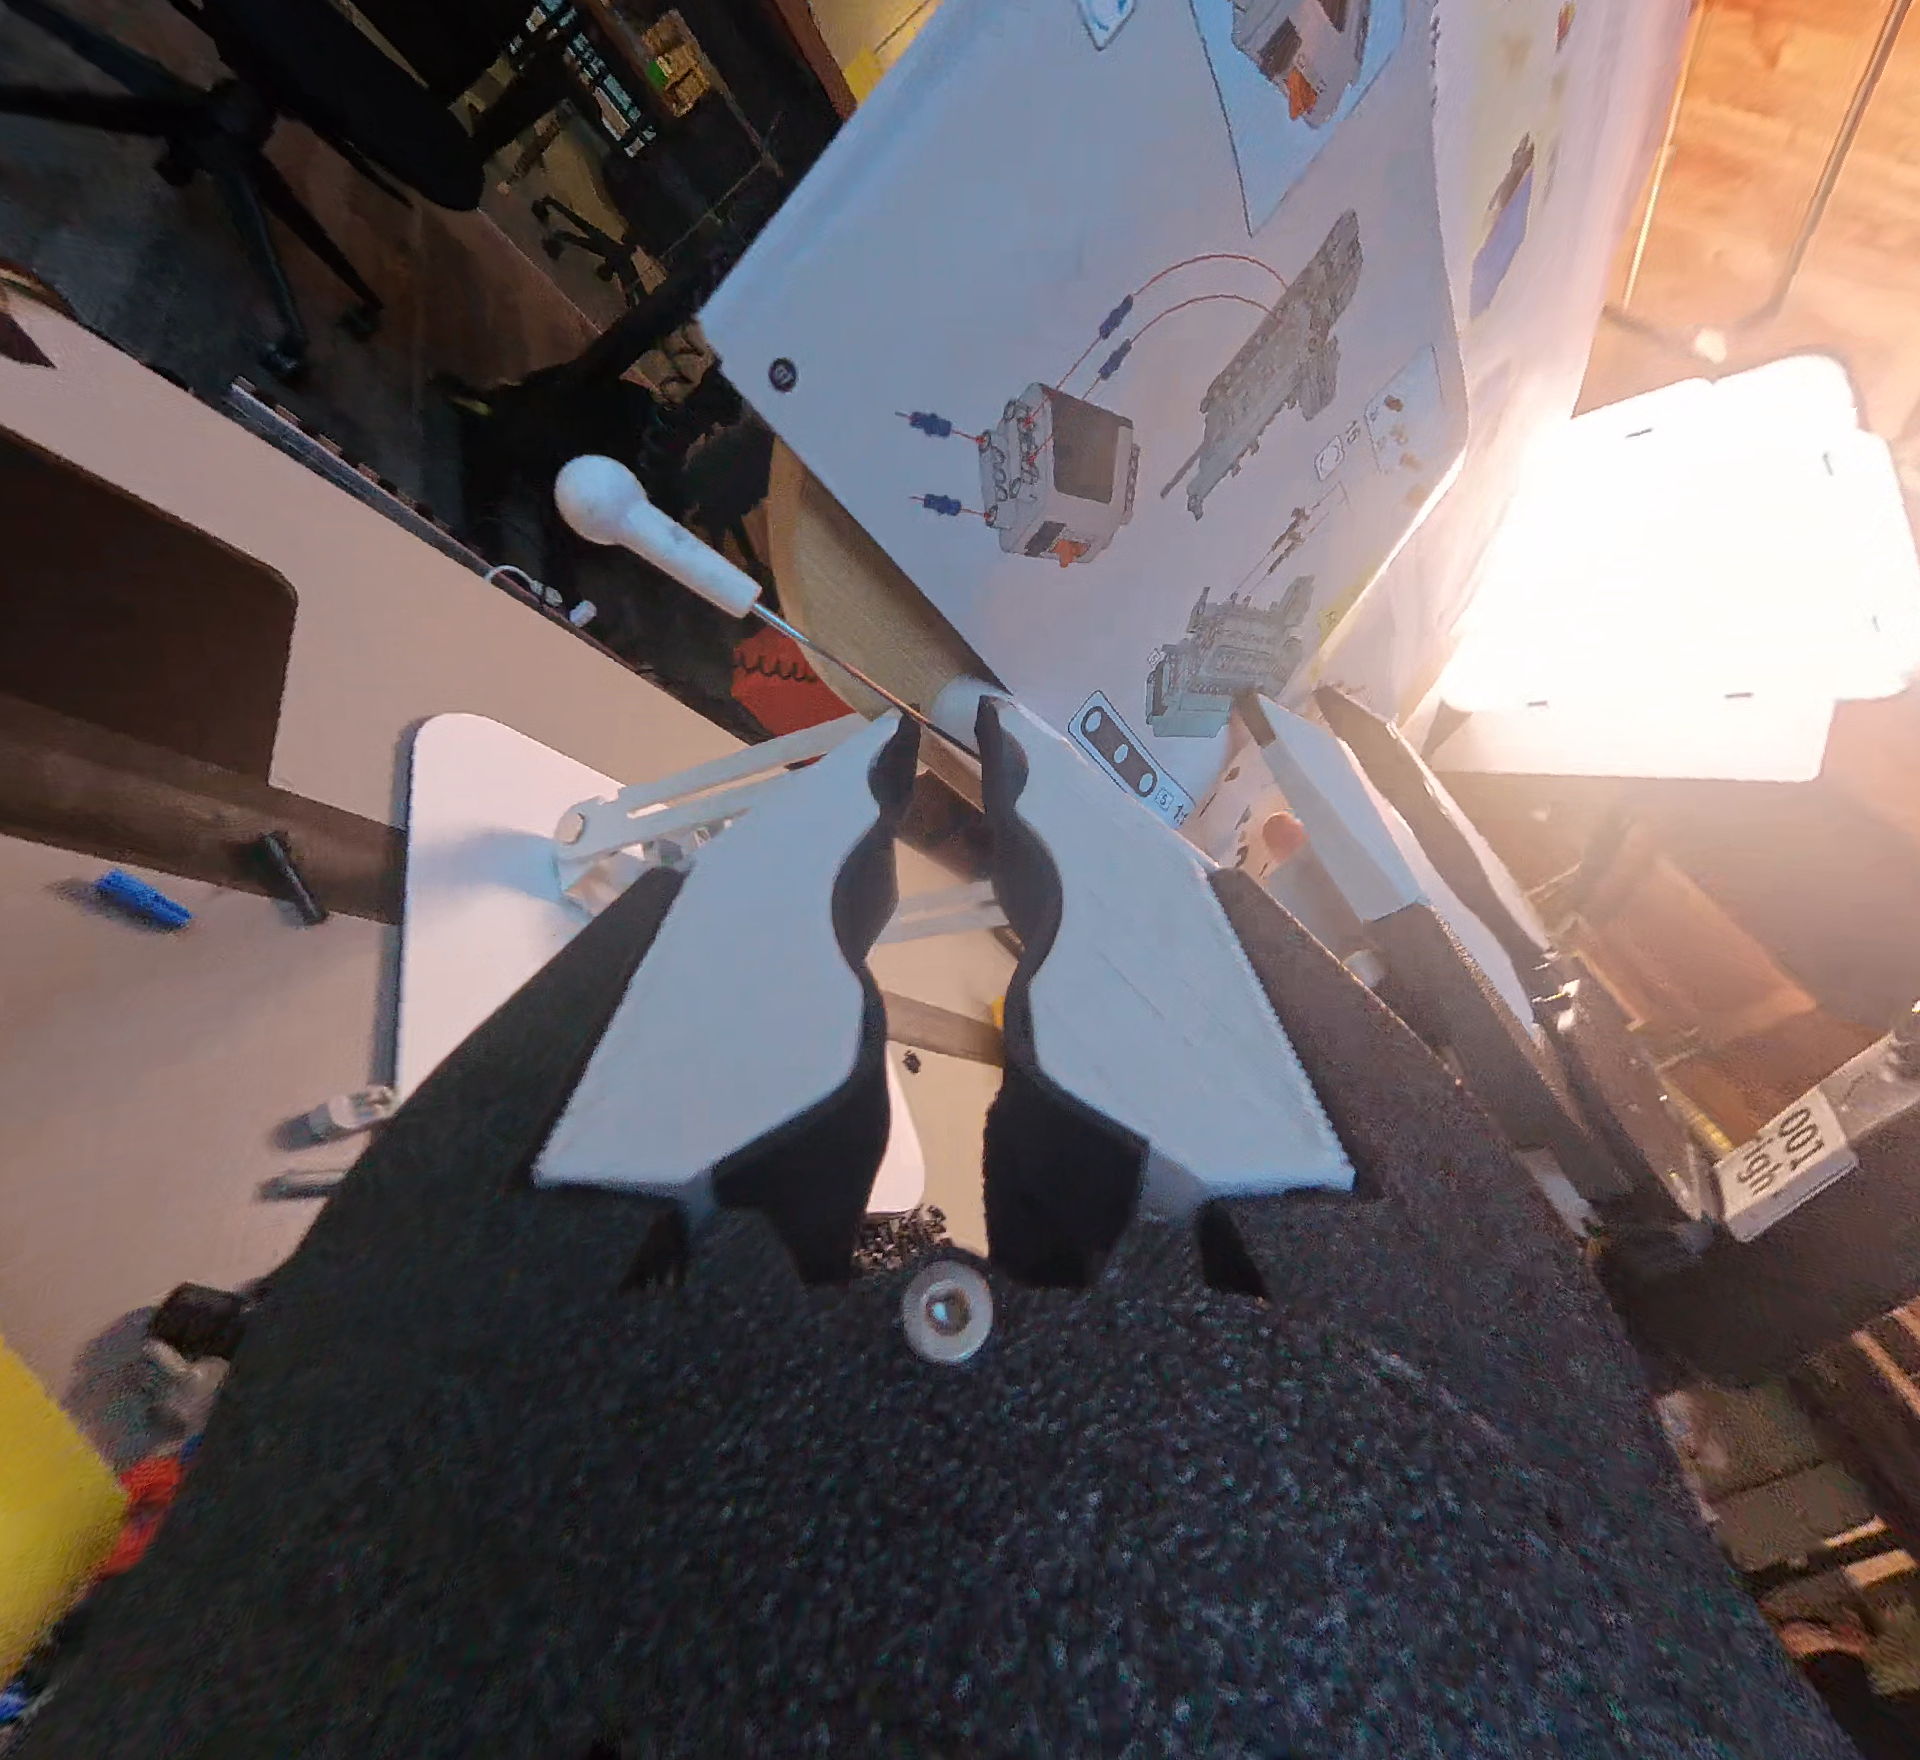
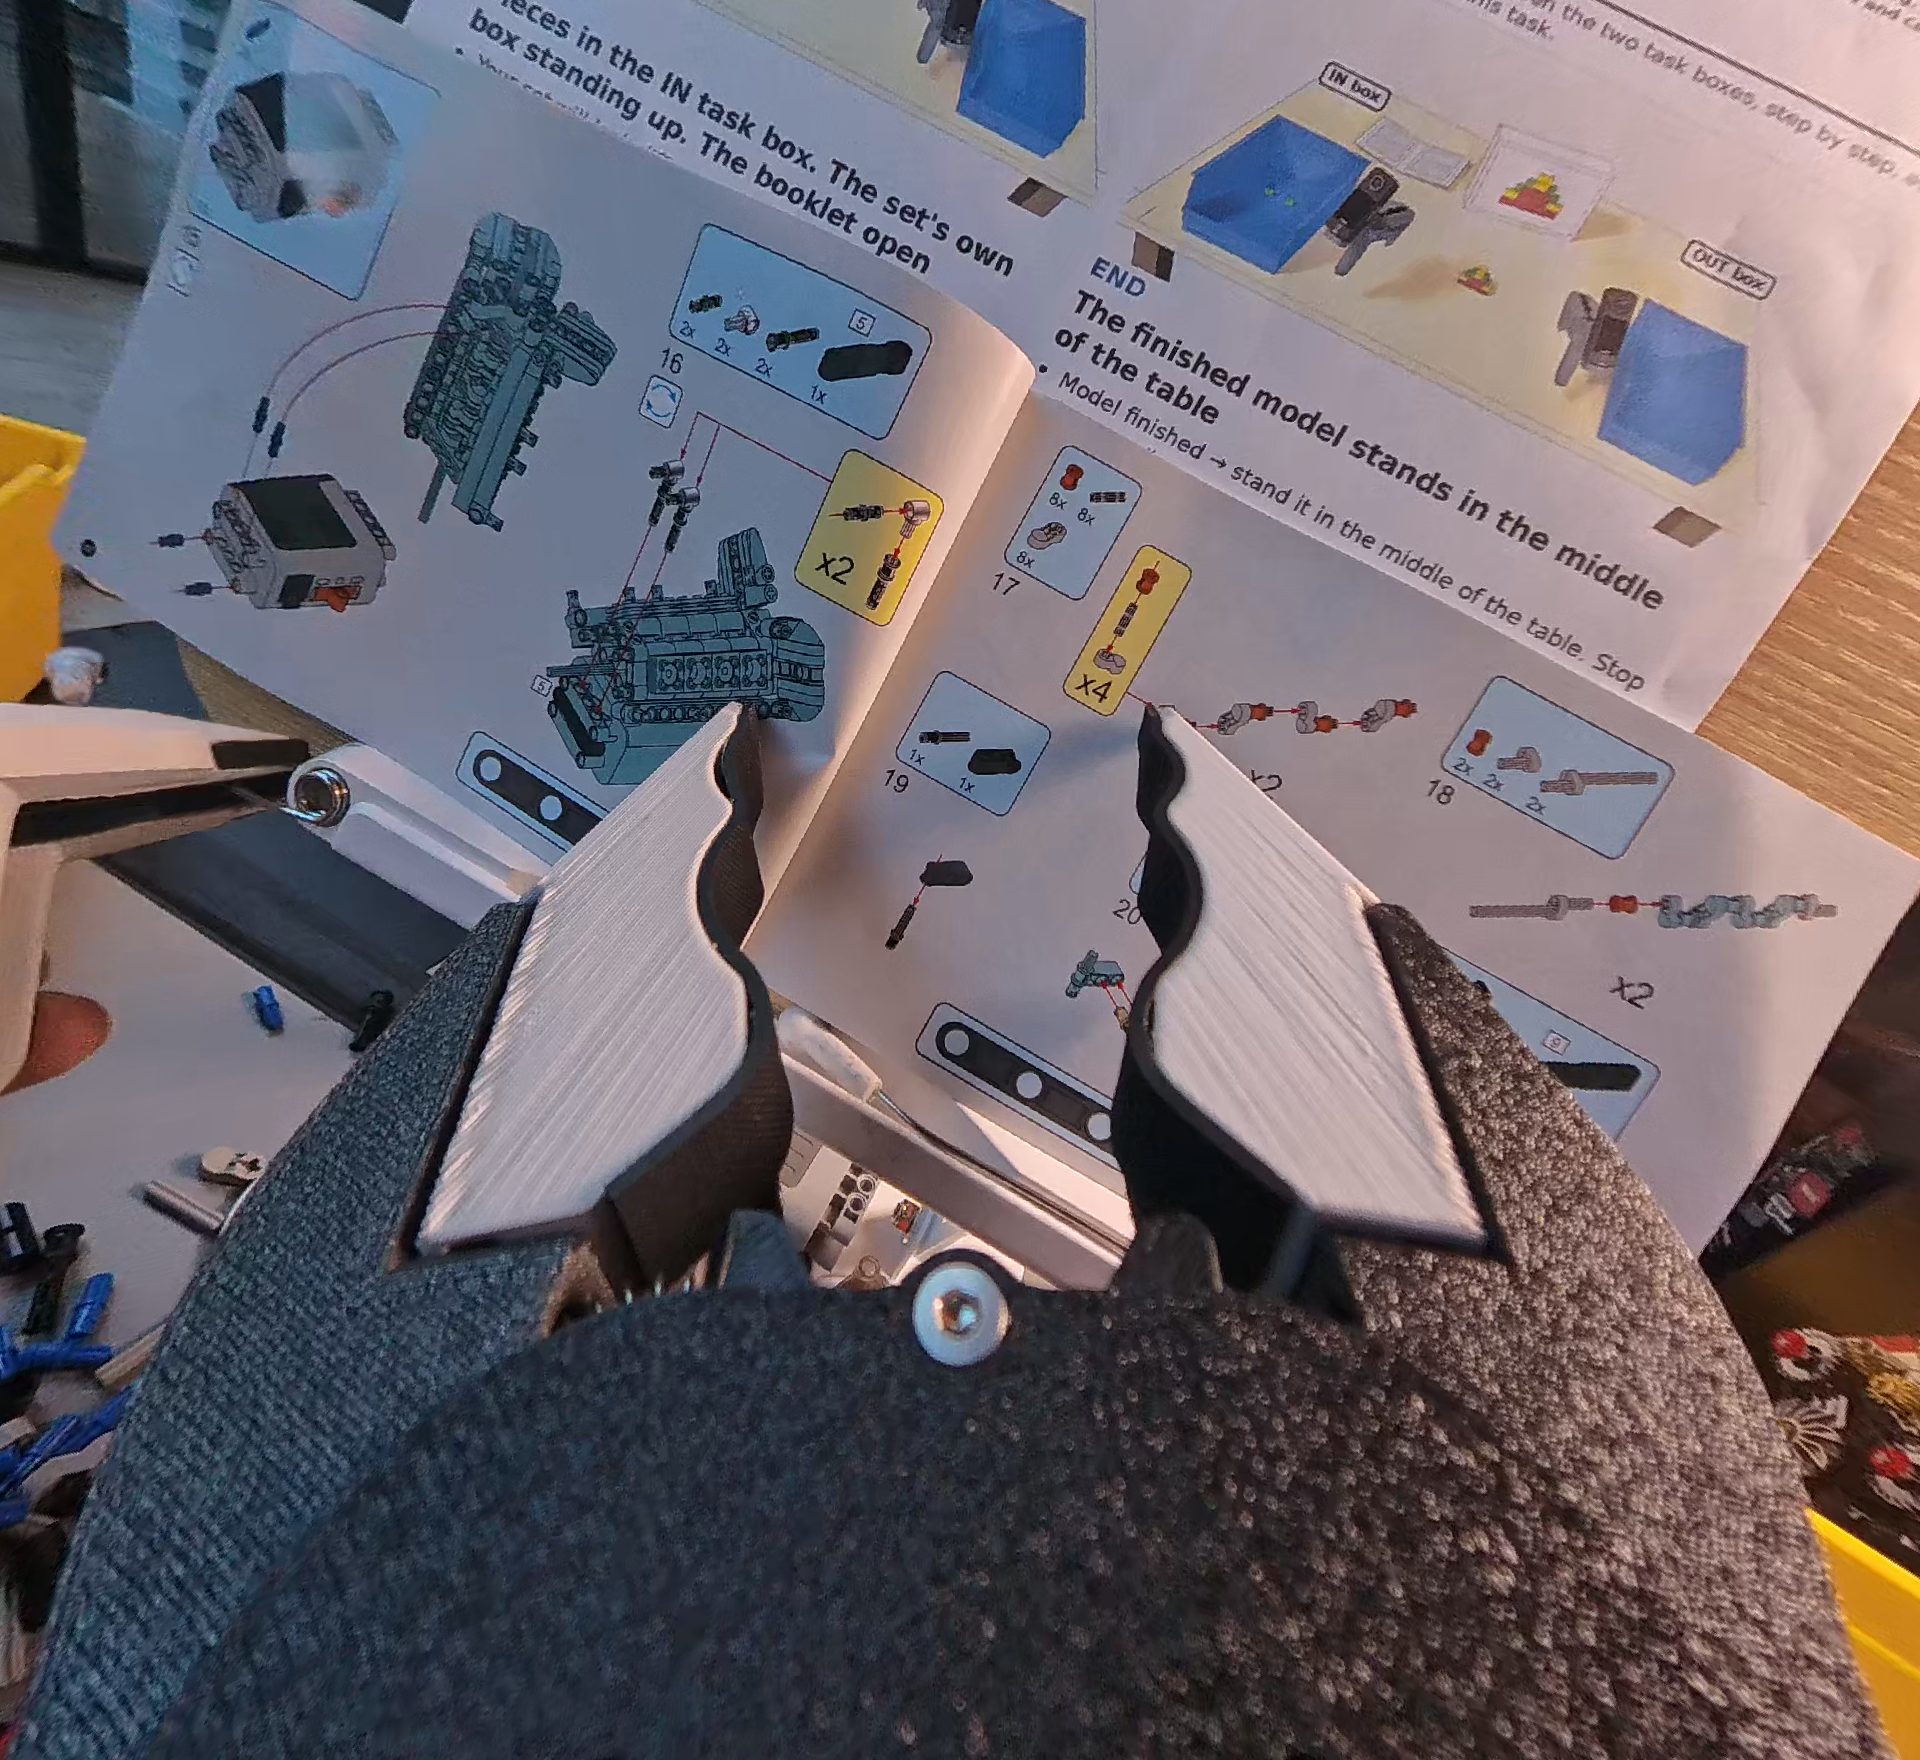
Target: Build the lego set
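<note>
Left hand-held gripper [image 1: 948, 723]: fingers nearly together, narrow gap, nothing clearly clamped; tips sit at the lower edge of the open instruction booklet [image 1: 1091, 276], beside a thin metal rod with a white handle [image 1: 649, 531], centre left. Right hand-held gripper [image 2: 940, 723]: fingers wide apart, empty, hovering over the booklet's spread at mid-frame. Printed sheet [image 2: 1351, 100] lies under the booklet, upper right. Blue pin [image 2: 266, 1006] on the table [image 2: 156, 1087], lower left.
</note>
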{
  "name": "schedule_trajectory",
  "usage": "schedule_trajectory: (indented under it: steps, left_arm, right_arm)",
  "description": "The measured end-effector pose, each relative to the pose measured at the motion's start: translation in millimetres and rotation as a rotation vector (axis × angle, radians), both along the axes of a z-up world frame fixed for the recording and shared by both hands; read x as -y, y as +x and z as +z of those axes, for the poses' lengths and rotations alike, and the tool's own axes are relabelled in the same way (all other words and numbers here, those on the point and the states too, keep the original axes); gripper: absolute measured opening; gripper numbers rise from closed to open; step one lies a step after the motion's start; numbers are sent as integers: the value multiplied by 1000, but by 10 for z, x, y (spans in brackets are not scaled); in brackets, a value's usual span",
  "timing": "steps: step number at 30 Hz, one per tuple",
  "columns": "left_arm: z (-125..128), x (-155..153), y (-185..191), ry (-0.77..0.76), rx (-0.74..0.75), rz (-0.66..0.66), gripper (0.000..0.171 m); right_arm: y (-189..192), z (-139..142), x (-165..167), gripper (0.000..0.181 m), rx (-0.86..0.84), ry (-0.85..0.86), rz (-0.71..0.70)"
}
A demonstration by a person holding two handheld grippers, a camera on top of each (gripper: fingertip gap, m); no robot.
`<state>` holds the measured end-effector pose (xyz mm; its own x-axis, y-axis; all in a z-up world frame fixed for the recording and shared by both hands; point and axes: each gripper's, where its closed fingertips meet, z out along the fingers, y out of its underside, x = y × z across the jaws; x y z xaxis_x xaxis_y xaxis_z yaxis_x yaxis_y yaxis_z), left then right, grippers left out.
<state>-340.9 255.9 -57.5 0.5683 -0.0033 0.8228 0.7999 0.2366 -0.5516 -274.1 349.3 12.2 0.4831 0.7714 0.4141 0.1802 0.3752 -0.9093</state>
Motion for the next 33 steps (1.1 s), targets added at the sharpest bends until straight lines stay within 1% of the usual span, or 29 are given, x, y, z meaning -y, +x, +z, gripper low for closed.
schedule_trajectory:
  steps: [4, 7, 9, 14, 17, 22, 26, 30, 33]
  left_arm:
    - [-48, 54, -44, 133, 206, 13, 8]
    - [-55, 128, -116, 219, 290, 57, 5]
    - [-32, 170, -143, 242, 280, 78, 3]
    - [105, 214, -136, 223, 185, 112, 0]
    - [169, 222, -116, 177, 78, 133, 0]
    - [267, 179, -109, 72, -132, 132, 0]
    - [397, 70, -44, 17, -288, 109, 0]
    - [494, -107, 125, -61, -513, 61, 0]
    - [457, -255, 325, -149, -755, 4, 1]
  right_arm:
    - [-1, 1, -3, 72, 7, -3, -3]
    - [-2, 1, -3, 72, 4, 3, -10]
    - [-4, 1, -2, 72, 2, 12, -20]
    - [-33, -18, 7, 79, -10, 38, -30]
    - [-54, -37, 14, 83, -11, 58, -36]
    - [-54, -41, 11, 83, -15, 62, -35]
    - [-54, -48, 18, 82, -20, 59, -27]
    - [-49, -50, 20, 82, -19, 59, -24]
    - [-44, -50, 23, 82, -20, 59, -17]
